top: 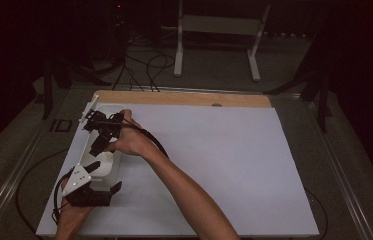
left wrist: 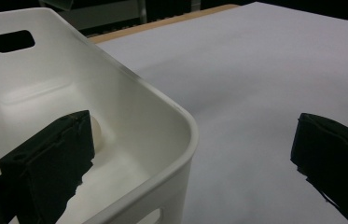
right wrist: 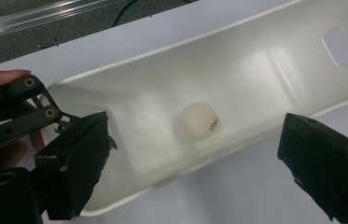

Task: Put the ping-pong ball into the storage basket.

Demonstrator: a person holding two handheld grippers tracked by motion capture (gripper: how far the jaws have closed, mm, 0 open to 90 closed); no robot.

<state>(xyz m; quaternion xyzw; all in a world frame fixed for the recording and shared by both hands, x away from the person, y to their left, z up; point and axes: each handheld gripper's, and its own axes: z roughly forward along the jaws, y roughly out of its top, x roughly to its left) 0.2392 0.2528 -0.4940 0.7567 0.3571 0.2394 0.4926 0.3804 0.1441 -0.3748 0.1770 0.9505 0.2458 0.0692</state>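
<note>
Your ball (right wrist: 199,120) is already down in the white bin (top: 115,172), resting on its floor about midway along its length, so the drop looks done. In the right gripper view it lies free between and beyond the jaws, with nothing pressing on it. Your right tongs (top: 105,134) hang over the bin at the left side of the desk (top: 214,165), jaws spread wide apart and holding nothing.

Your left tongs (top: 95,192) sit at the near end of the bin, also wide apart. In the left gripper view one jaw stands inside the bin and the other outside over the desk, so they straddle the near corner wall without clamping it. Part of the ball peeks out behind the inner jaw there.

What is left, judging by this, is small: lift your right hand (top: 133,141) clear of the bin and draw the left tongs back off the rim. No other loose items show on the desk, so there seems nothing more to fetch.
</note>
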